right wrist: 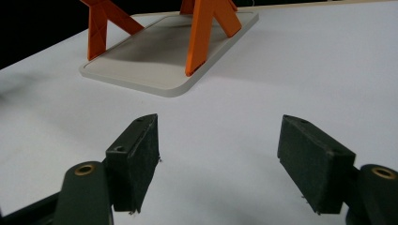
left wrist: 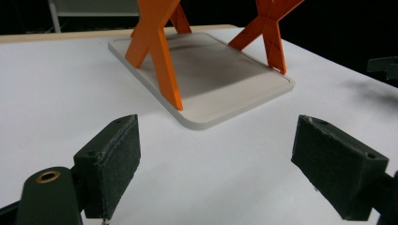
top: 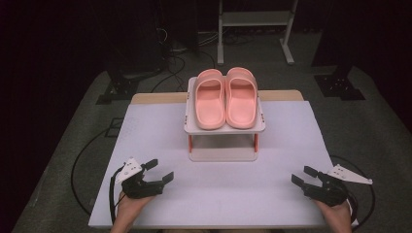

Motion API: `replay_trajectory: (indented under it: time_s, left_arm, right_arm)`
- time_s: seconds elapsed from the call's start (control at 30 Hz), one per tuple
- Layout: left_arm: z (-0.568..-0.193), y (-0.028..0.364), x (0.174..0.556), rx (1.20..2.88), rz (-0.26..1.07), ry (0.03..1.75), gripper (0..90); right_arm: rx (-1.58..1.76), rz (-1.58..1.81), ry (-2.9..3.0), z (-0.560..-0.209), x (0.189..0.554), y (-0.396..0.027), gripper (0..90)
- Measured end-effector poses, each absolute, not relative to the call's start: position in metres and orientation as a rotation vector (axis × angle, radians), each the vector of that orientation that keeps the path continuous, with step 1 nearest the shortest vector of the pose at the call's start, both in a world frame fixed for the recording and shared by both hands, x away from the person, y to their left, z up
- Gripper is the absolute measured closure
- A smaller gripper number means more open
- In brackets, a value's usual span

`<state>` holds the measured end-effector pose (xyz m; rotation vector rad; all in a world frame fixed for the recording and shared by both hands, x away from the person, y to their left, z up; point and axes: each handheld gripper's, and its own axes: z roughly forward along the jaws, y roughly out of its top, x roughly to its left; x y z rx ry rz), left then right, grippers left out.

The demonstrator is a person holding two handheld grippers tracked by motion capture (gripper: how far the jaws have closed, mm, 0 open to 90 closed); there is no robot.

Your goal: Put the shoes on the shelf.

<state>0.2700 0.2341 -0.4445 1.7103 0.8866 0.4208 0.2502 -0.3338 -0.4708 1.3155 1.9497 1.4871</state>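
White worktop, dark room behind. Pink slippers on a small rack, well apart from both tools. Left tool and right tool near the front edge, jaws apart, nothing between.

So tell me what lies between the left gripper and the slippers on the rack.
Bare white table between the left gripper and the rack holding the pink slippers, in the high view.

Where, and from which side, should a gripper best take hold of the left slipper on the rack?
Probably its near heel rim: the left slipper lies flat on the rack with toes pointing away. The open left gripper could come from the front, one jaw inside, one outside the thin edge.
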Motion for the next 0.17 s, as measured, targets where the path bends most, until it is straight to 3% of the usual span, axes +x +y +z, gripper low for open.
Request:
replay_trajectory:
  time_s: [0.17]
  left_arm:
    - [-0.4516, 0.2354, 0.2651, 1.703, 0.418, 0.897, 14.4]
  right_arm:
    - [1.326, 1.489, 1.956, -0.4723, 0.2425, -0.3346, 28.7]
